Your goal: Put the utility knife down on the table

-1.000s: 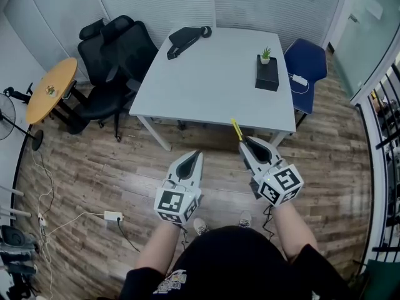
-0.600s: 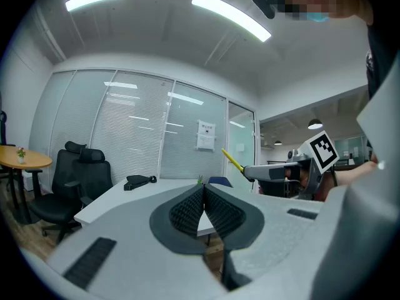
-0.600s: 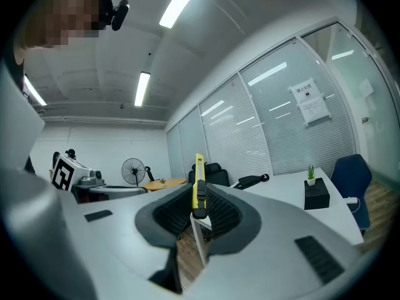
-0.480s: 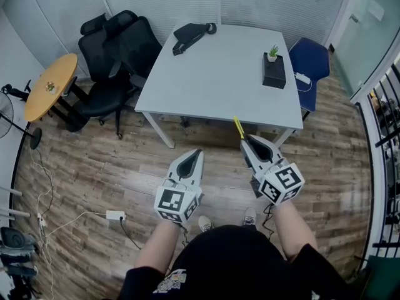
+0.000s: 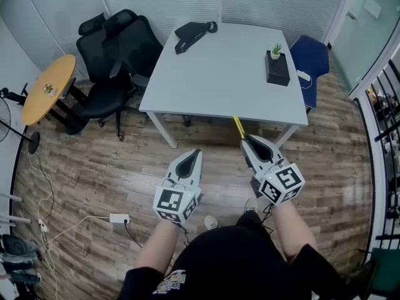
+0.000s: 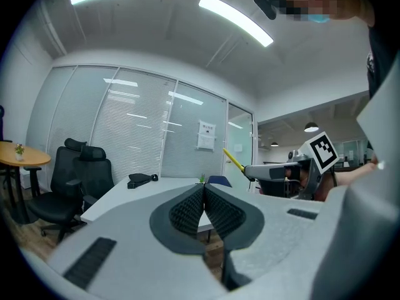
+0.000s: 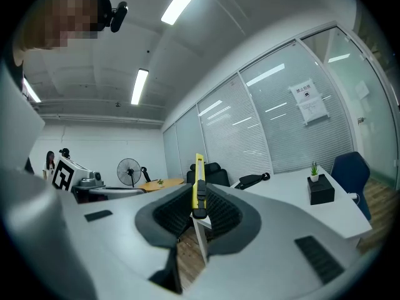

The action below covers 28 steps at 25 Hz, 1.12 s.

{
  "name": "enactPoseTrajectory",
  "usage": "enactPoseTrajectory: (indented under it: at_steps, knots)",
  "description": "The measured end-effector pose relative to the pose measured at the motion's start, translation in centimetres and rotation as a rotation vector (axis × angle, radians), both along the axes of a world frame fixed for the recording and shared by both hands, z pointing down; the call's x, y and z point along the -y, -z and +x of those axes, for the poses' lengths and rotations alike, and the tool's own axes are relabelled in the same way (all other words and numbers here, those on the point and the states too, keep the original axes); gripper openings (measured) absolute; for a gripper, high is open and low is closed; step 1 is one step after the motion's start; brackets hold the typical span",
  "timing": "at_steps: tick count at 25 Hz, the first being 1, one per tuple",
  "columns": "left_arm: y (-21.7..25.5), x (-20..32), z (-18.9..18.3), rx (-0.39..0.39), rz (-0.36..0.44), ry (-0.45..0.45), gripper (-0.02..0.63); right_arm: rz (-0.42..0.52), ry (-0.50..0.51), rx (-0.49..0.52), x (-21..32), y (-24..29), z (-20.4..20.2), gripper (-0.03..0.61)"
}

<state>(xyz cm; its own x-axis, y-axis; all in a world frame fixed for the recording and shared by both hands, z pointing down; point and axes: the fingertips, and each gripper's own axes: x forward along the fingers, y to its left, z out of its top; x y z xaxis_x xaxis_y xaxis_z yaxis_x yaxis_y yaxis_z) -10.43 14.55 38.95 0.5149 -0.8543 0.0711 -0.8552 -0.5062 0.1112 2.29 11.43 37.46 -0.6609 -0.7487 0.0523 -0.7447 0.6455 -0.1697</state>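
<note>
My right gripper (image 5: 244, 141) is shut on a yellow utility knife (image 5: 237, 127), whose tip sticks out forward over the near edge of the white table (image 5: 219, 86). In the right gripper view the knife (image 7: 198, 181) stands upright, clamped between the dark pads of that gripper (image 7: 199, 210). My left gripper (image 5: 197, 153) hangs over the wooden floor in front of the table, jaws pressed together with nothing between them. The left gripper view shows its pads (image 6: 203, 205) touching, with the right gripper and the knife (image 6: 234, 160) off to the right.
On the table lie a black bag (image 5: 190, 35) at the far left and a black box with a small plant (image 5: 277, 67) at the right. Two black office chairs (image 5: 115, 55) stand left of the table, a blue chair (image 5: 315, 58) right. A round wooden table (image 5: 47, 86) is at far left.
The view has drifted slightly, so the table sits a little further right. Both grippers keep their places and the knife stays clamped.
</note>
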Motion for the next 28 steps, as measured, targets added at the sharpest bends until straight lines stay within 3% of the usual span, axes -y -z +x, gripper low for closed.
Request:
enactPoseTrajectory:
  at_steps: [15,28]
  knots:
    - [-1.0,4.3,-0.3,0.004,-0.022,0.041,0.006,-0.015,0.038,0.0,5.6,-0.7,-0.3,0.069]
    - [-1.8,14.1,5.4,0.025,-0.053,0.074,0.005,-0.04,0.07,0.028,16.2,-1.6,5.2,0.069]
